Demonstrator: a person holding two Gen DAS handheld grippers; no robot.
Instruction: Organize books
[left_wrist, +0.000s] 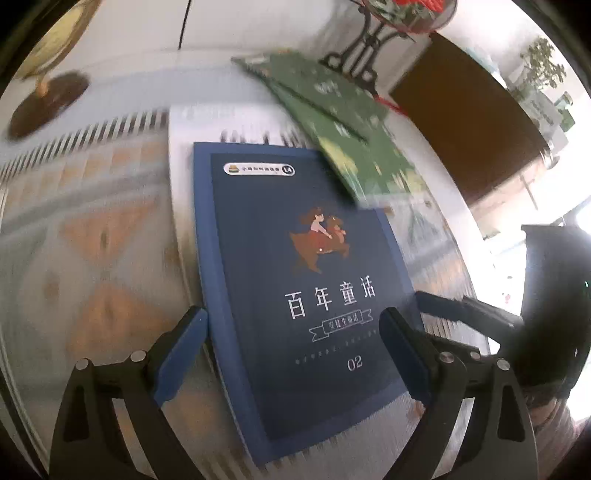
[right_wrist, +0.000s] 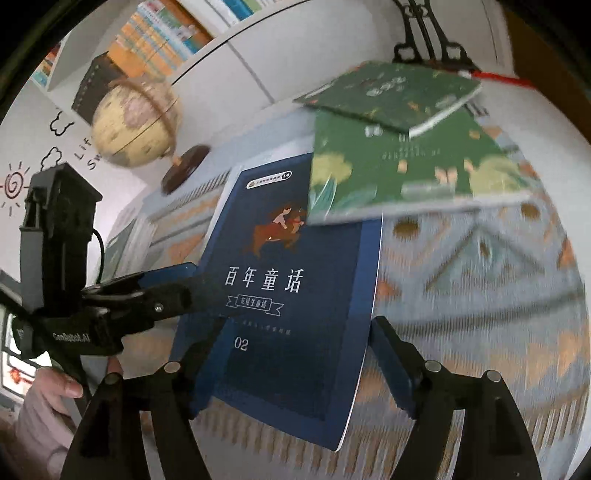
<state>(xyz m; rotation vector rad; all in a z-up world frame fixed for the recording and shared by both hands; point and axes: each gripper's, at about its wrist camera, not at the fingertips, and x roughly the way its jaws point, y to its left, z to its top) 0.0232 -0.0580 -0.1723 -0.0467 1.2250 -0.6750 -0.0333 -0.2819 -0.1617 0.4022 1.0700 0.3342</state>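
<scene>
A dark blue book (left_wrist: 295, 266) (right_wrist: 291, 280) with white Chinese title lettering and "02" lies flat on a patterned tablecloth (left_wrist: 103, 236). Two green books (left_wrist: 332, 107) (right_wrist: 402, 162) lie stacked behind it, and the lower one overlaps its far right corner. My left gripper (left_wrist: 291, 312) (right_wrist: 207, 284) hovers open over the blue book's near half, one finger at its left edge and one over its right side. My right gripper (right_wrist: 297, 325) (left_wrist: 443, 306) is open too, with the book's near right part between its fingers. No pad visibly presses on the book.
A globe (right_wrist: 136, 122) on a brown base stands at the back left. A black metal stand (left_wrist: 362, 48) rises behind the green books. A bookshelf (right_wrist: 166, 33) fills the wall beyond. A hand (right_wrist: 55, 387) grips the left tool. A dark brown panel (left_wrist: 461, 122) is at the right.
</scene>
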